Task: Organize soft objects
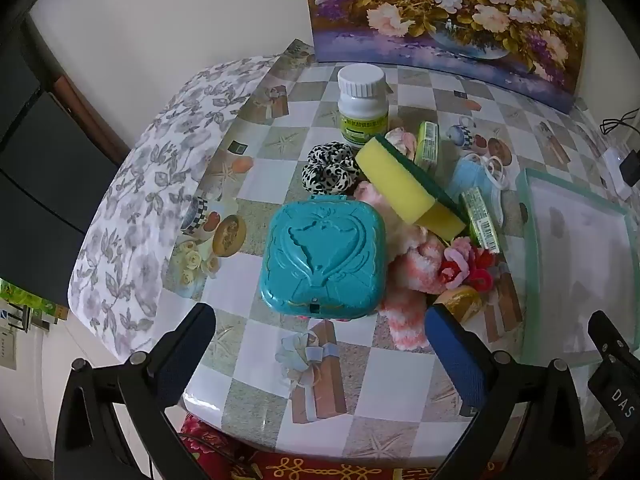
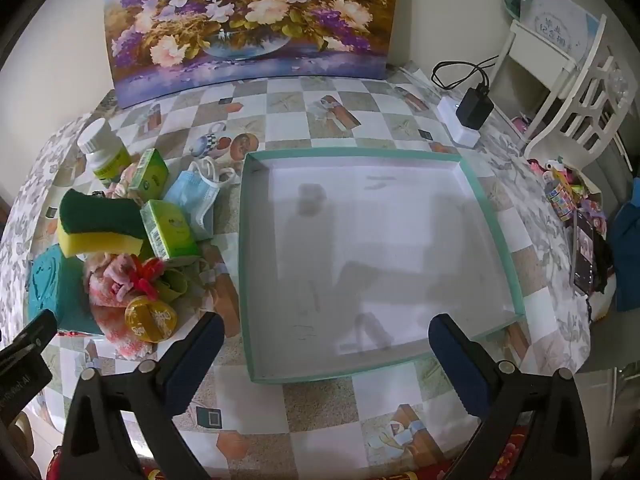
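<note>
Teal plastic square case (image 1: 322, 258) w/ an embossed lid sits just ahead of the left gripper (image 1: 320, 350), between its wide-open jaws, nothing gripped. Readable text is scarce: "DAS" in white on the black gripper part at the left view's right edge; green labels on the white-capped bottle (image 1: 362, 106) and the two green tissue packs (image 2: 166, 222) are too small to read; one pack shows a barcode. Soft stuff is piled right of the case: yellow sponge w/ green scrub side (image 1: 404, 186) on top, black-and-white leopard scrunchie (image 1: 330, 168), pink fluffy cloth (image 1: 412, 272), blue face mask (image 2: 192, 198). Right gripper (image 2: 326, 344) is also fully open, empty, over the near edge of the shallow white tray w/ teal rim (image 2: 242, 264); pile lies left of tray.
</note>
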`<move>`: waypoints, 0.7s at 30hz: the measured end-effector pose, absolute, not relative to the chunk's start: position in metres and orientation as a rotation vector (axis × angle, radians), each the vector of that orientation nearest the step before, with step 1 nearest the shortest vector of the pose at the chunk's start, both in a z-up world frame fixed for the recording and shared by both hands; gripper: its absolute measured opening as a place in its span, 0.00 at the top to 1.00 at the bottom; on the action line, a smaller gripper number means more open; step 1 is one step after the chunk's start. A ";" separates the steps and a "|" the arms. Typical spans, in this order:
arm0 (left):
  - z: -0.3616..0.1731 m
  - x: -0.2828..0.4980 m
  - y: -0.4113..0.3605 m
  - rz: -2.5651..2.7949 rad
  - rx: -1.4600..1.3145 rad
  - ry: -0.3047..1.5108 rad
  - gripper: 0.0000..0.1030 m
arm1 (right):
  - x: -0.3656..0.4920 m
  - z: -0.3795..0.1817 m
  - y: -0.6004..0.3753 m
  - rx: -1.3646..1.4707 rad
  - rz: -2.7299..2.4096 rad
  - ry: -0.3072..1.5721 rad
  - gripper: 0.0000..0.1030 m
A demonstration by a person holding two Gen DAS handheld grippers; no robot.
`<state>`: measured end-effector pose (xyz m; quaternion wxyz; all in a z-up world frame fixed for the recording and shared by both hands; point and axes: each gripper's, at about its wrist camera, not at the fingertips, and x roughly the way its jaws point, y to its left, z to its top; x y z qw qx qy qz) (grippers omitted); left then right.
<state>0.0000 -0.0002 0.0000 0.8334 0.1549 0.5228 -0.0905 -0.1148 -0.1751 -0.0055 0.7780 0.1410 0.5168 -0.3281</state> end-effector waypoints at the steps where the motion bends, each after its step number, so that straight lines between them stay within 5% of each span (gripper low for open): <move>1: 0.000 0.000 0.000 -0.192 0.326 1.108 0.00 | -0.115 -0.006 -0.175 0.306 -0.709 1.119 0.00; 21: -0.007 0.002 0.005 -0.171 0.339 1.136 0.00 | -0.117 -0.012 -0.177 0.307 -0.709 1.126 0.00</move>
